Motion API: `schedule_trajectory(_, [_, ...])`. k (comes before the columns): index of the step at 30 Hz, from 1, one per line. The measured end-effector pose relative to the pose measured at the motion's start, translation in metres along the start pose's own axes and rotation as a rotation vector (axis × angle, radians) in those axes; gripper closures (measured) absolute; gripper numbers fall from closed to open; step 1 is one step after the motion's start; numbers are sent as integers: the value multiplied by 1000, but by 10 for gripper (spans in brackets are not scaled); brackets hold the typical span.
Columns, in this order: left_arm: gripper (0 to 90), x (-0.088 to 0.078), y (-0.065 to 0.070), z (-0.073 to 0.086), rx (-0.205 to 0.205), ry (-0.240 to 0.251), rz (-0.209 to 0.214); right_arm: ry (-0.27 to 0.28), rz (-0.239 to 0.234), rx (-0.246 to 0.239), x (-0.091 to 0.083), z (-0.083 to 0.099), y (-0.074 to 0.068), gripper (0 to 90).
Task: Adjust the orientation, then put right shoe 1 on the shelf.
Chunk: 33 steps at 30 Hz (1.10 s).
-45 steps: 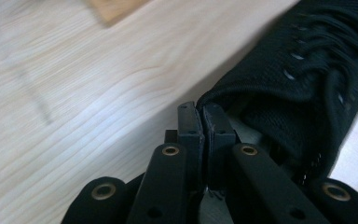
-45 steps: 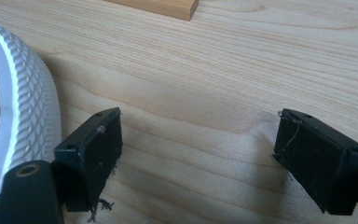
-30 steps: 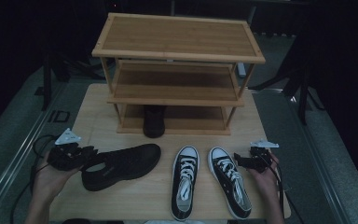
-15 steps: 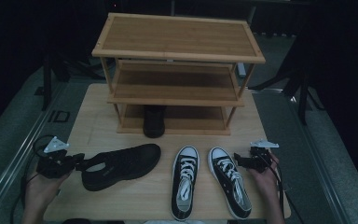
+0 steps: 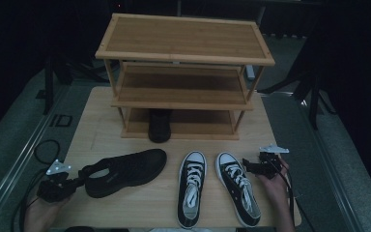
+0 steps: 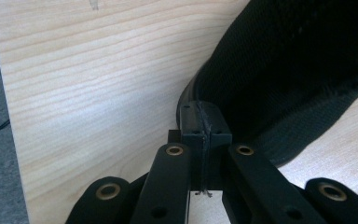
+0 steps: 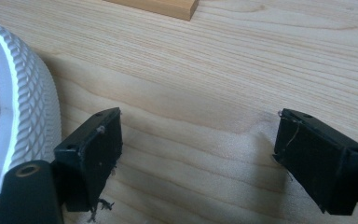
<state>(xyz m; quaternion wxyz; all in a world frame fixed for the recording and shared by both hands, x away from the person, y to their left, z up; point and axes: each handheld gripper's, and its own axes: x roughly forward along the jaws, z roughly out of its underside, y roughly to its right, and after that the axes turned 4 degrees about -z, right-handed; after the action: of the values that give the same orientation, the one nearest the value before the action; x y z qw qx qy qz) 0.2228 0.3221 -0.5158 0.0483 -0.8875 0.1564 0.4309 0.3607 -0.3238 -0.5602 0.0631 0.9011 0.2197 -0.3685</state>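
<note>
At the left edge of the wooden counter [image 5: 101,121], the left gripper [image 5: 79,175] lies low in the person's left hand [image 5: 41,212], pointing toward the heel of a black shoe [image 5: 125,169]. In the left gripper view its jaws have just been closing and now stand pressed flat together right at the shoe's heel rim [image 6: 200,93]; whether a fold of the collar is pinched between them cannot be told, since the pads meet with hardly a seam.

The black shoe lies on the counter with its heel to the left and its toe pointing right and a little toward the rack. Behind it stands a three-tier wooden shoe rack [image 5: 183,48], and on the lowest tier sits another dark shoe [image 5: 159,125], toe toward the person.

To the right of the black shoe, a pair of black-and-white sneakers [image 5: 192,188] lies side by side with the toes toward the rack; the second sneaker [image 5: 236,186] is angled slightly outward.

Just beside that sneaker's toe, the right gripper [image 5: 251,166] is held in the right hand [image 5: 273,179] near the counter's right edge. In the right gripper view its jaws stand wide apart over bare wood, holding nothing, with the sneaker's white ribbed toe cap [image 7: 23,116] close to one jaw.
</note>
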Motion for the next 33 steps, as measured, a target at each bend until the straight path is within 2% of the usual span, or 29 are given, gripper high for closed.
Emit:
schedule_trajectory(5, [900,0,1,2,-20,11,-5,0,0,-1,0,0,0,149])
schedule_trajectory(7, [900,0,7,2,-12,9,24,1,1,0,0,0,0,148])
schedule_trajectory(8, [900,0,7,2,-12,9,24,1,1,0,0,0,0,148])
schedule_trajectory(14, [900,5,28,1,8,18,85,0,1,1,0,0,0,148])
schedule_trajectory(15, [900,6,39,-1,34,23,85,0,2,1,0,0,0,149])
schedule_trajectory(16, [900,6,39,-1,34,23,85,0,2,0,0,0,0,149])
schedule_trajectory(17, [900,8,46,-3,51,37,87,0,2,1,0,0,0,149])
schedule_trajectory(28, [900,19,71,-11,79,62,138,0,2,0,0,0,0,149])
schedule_trajectory(30, [900,22,79,-14,90,67,151,0,2,1,0,0,0,149])
schedule_trajectory(31, [900,22,79,-14,90,67,151,1,1,1,0,0,0,149])
schedule_trajectory(33, [900,24,89,-16,112,66,179,0,2,1,0,0,0,148])
